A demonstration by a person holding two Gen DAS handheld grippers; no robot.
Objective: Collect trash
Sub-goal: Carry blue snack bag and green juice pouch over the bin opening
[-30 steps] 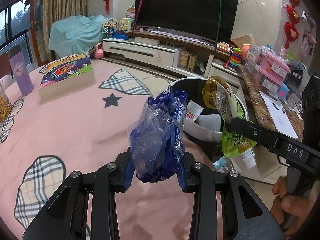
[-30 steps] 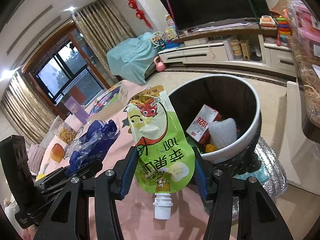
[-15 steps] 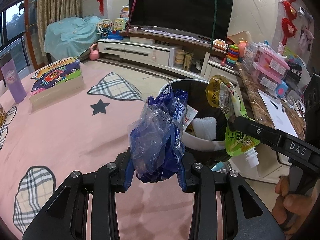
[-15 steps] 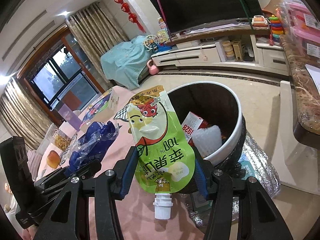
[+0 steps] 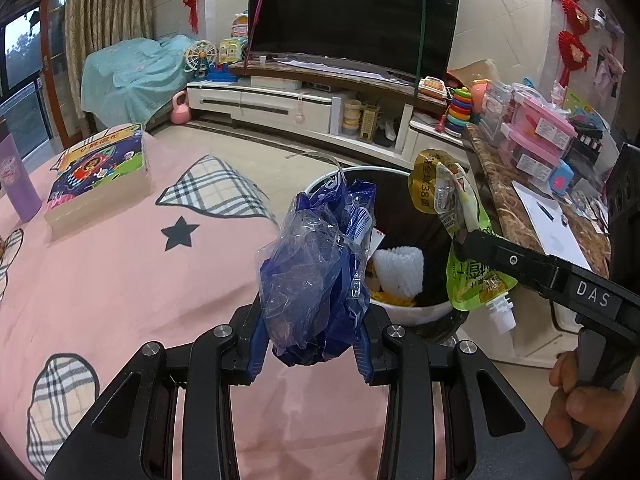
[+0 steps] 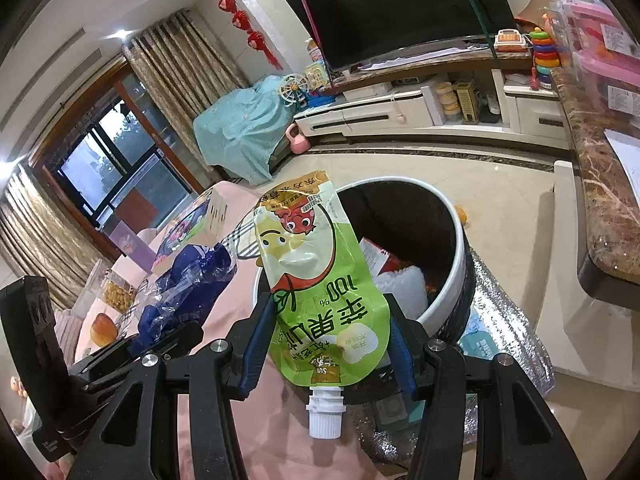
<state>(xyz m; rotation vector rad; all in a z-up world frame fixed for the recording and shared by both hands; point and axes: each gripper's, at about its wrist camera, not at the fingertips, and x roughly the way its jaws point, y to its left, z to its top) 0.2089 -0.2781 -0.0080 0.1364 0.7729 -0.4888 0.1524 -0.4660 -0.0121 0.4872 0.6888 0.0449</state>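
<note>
My left gripper (image 5: pixel 312 344) is shut on a crumpled blue and clear plastic wrapper (image 5: pixel 316 276), held above the pink tablecloth just short of the bin. A green juice pouch (image 6: pixel 320 300) with a white spout hangs upside down in my right gripper (image 6: pixel 326 344), which is shut on it. In the left wrist view the pouch (image 5: pixel 464 248) and the right gripper's black finger (image 5: pixel 516 260) hover over the bin's right side. The white-rimmed black trash bin (image 5: pixel 404 308) stands beyond the table edge, with a red packet, white foam and orange scraps inside. The wrapper (image 6: pixel 184 292) appears left of the pouch.
A colourful box (image 5: pixel 100 172) and a purple cup (image 5: pixel 16 188) sit on the pink table (image 5: pixel 120 280) at the left. A marble counter (image 5: pixel 520 216) with paper and pink containers runs on the right. Silver foil (image 6: pixel 504 332) lies beside the bin (image 6: pixel 460 280). A hand (image 5: pixel 580 412) grips the right handle.
Both grippers have moved toward the bin with their loads; the bin looms larger and nearer in both views. The grips have not changed.
</note>
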